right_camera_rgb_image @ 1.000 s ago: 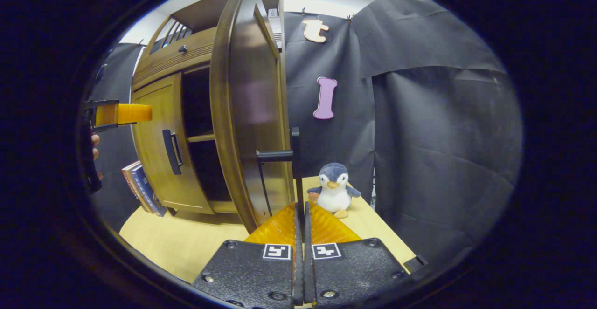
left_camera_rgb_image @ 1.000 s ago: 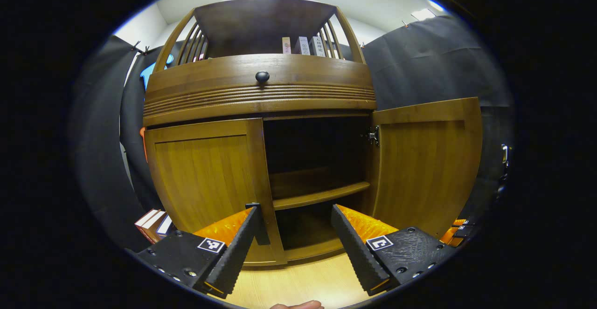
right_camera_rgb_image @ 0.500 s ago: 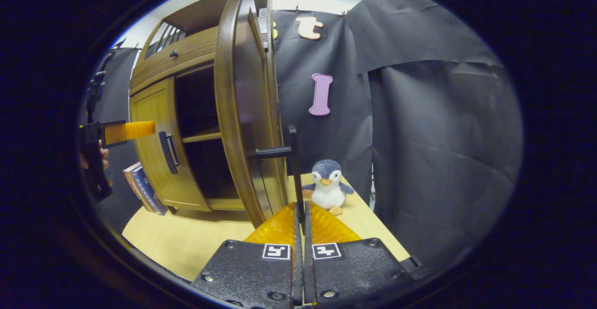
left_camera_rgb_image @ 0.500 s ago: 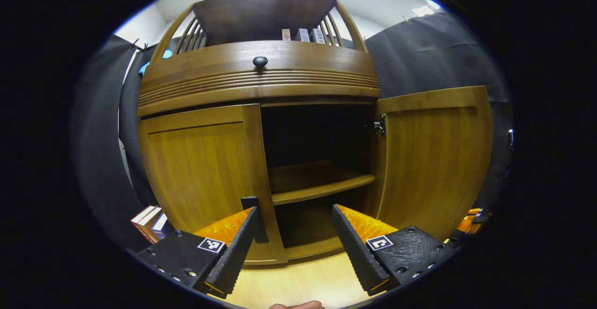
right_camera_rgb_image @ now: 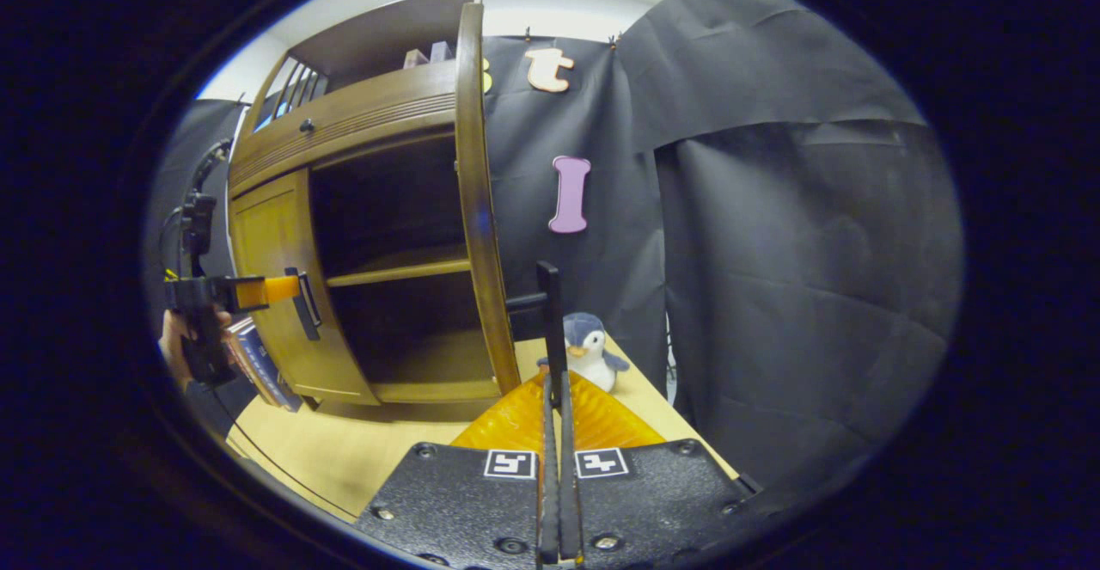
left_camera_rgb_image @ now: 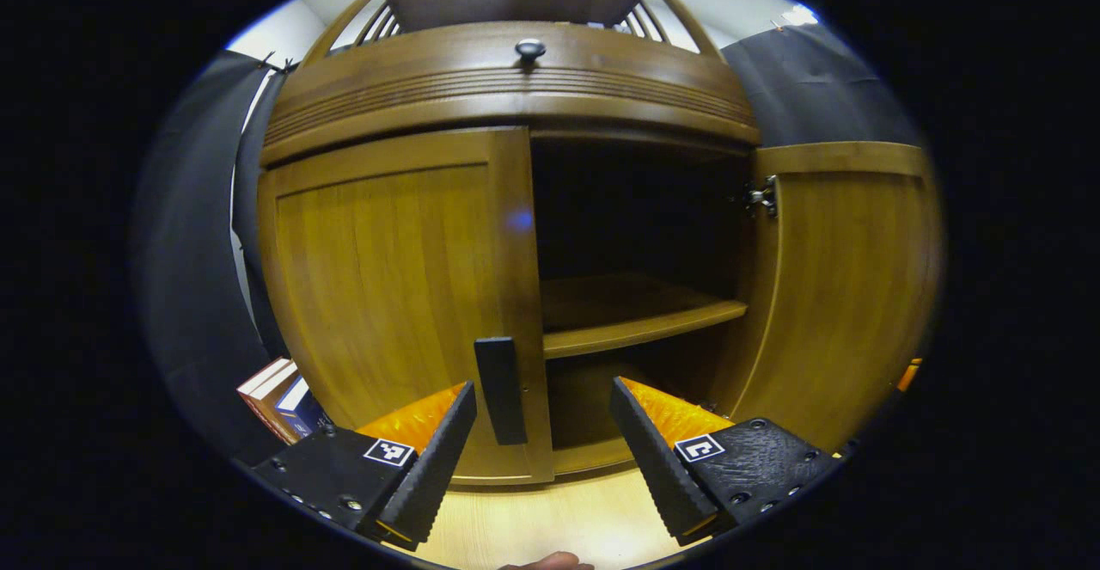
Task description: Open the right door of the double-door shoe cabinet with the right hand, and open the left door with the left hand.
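Right tool (right_camera_rgb_image: 554, 398) clamped on right door's handle (right_camera_rgb_image: 550, 316), toy penguin (right_camera_rgb_image: 589, 351) beyond — left tool (left_camera_rgb_image: 541, 432) gaping before left door handle (left_camera_rgb_image: 500, 389)

you're facing a cabinet (left_camera_rgb_image: 507, 106) of glossy, warm-grained wood, its left door (left_camera_rgb_image: 387, 295) carrying a matt black handle (left_camera_rgb_image: 500, 389). your left gripper (left_camera_rgb_image: 543, 432) has ribbed black pads (left_camera_rgb_image: 430, 467) and translucent orange plastic; the tabletop (right_camera_rgb_image: 344, 450) is pale smooth wood.

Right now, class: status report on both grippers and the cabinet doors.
Right gripper shut on black handle of open brown wooden right door. Left gripper open, straddling closed left door's black handle. Nothing blocking.
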A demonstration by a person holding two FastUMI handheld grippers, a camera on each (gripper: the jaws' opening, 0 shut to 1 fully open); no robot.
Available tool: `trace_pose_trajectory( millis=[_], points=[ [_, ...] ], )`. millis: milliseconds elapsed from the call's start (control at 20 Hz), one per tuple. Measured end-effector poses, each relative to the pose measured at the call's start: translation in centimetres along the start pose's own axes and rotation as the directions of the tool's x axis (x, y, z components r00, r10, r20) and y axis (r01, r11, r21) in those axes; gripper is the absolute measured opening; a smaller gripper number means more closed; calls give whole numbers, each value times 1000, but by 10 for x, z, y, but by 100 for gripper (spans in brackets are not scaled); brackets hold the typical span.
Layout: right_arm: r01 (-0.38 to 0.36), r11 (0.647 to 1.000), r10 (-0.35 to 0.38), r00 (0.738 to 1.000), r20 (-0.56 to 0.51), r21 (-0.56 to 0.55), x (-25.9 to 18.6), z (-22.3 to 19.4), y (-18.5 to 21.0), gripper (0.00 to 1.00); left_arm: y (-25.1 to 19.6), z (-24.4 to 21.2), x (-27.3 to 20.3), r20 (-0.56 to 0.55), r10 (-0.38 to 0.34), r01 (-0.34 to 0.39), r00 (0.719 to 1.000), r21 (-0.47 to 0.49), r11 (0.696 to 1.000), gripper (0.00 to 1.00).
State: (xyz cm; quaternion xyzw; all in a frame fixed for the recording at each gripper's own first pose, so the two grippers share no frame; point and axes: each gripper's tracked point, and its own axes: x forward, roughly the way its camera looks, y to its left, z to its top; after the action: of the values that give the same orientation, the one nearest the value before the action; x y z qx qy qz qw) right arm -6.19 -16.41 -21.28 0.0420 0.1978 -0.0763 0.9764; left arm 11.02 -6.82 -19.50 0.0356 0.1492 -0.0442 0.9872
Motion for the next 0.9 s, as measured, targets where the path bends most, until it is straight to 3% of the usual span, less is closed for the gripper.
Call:
trace_pose_trajectory(
  millis=[100, 200, 250, 400, 800, 850, 900],
  points=[
    [15, 1000, -15, 1000, 28, -12, -3, 5, 1, 0, 3, -15, 14, -50, -12, 10, 999, -26, 1000, 100],
    [33, 999, -31, 998, 56, -25, -7, 10, 2, 4, 13, -23, 28, -61, 15, -18, 998, -51, 999, 77],
    [42, 999, -40, 997, 65, -29, -10, 13, 2, 4, 18, -26, 34, -62, 24, -28, 998, -56, 998, 85],
    [62, 997, -59, 995, 78, -35, -17, 23, 4, 4, 31, -31, 47, -55, 42, -44, 998, -43, 998, 85],
    [90, 996, -86, 991, 104, -30, -34, 39, 15, 47, 37, -28, 69, 9, 51, -51, 999, -6, 999, 84],
    [85, 996, -81, 992, 101, -30, -37, 39, 18, 53, 35, -27, 69, 20, 48, -48, 999, -14, 999, 88],
    [81, 996, -77, 992, 100, -31, -36, 38, 21, 58, 35, -28, 70, 21, 49, -49, 999, -13, 999, 82]
  ],
)
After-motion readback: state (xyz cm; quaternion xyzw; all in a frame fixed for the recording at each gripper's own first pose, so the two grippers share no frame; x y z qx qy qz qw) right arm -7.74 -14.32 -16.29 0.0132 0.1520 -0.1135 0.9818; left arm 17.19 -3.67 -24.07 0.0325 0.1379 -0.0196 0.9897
